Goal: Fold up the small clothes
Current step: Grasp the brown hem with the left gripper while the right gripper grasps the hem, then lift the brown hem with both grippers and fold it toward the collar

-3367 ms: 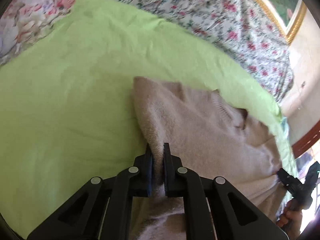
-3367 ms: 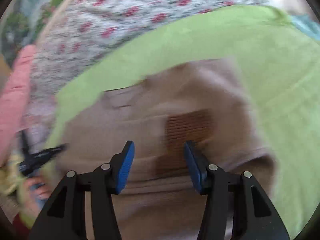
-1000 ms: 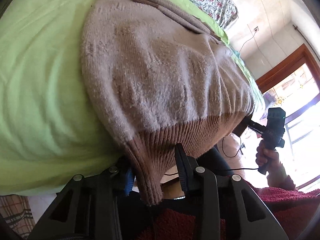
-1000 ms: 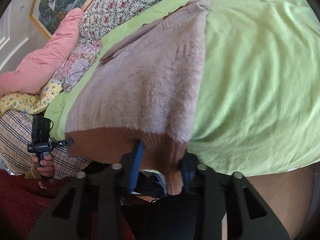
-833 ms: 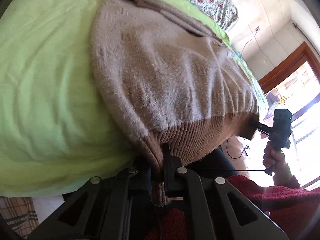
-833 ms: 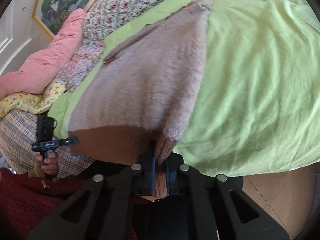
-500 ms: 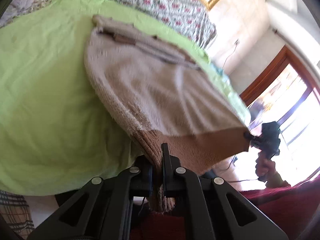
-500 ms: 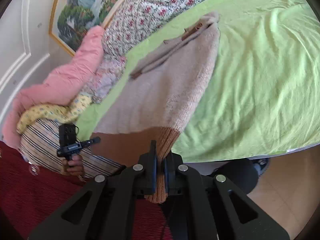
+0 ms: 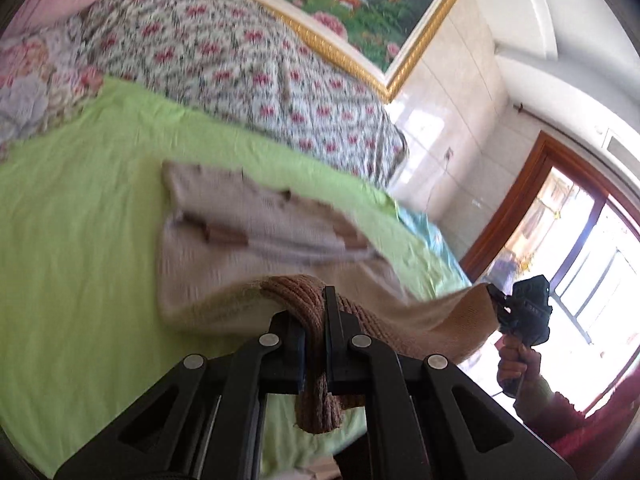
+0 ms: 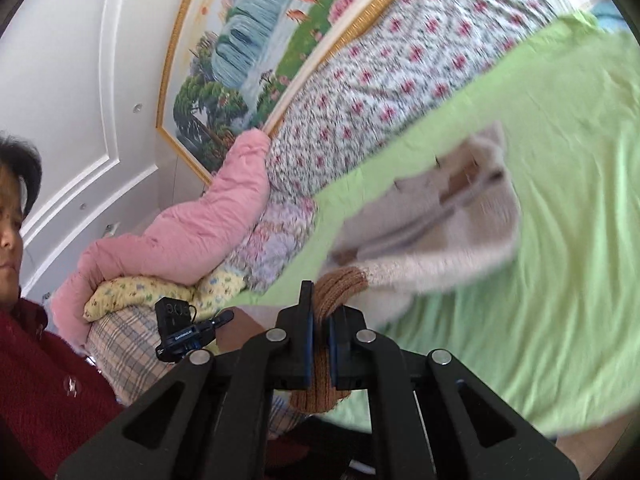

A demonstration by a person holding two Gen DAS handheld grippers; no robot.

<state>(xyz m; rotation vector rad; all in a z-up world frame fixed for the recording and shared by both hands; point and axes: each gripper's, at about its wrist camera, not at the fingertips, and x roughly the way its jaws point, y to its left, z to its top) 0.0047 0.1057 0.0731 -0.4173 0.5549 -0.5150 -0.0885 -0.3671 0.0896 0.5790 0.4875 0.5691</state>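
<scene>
A small beige knit sweater (image 9: 256, 232) with a brown ribbed hem lies on the green sheet (image 9: 80, 240). Its upper part rests on the bed; its hem is lifted toward me. My left gripper (image 9: 314, 320) is shut on one corner of the brown hem (image 9: 308, 292). My right gripper (image 10: 320, 320) is shut on the other hem corner (image 10: 340, 284); it also shows in the left wrist view (image 9: 496, 300), holding the stretched hem. The sweater (image 10: 448, 224) shows blurred in the right wrist view, folded sleeves on top.
A floral quilt (image 9: 240, 68) lies along the bed's far side under a framed painting (image 9: 360, 0). A pink duvet (image 10: 192, 224) and checked bedding (image 10: 124, 344) are piled at the left. A window and wooden door frame (image 9: 568, 240) stand at the right.
Both grippers closed on the hem corners, then lifted and carried the hem up and forward over the sweater. The views now look higher across the bed.
</scene>
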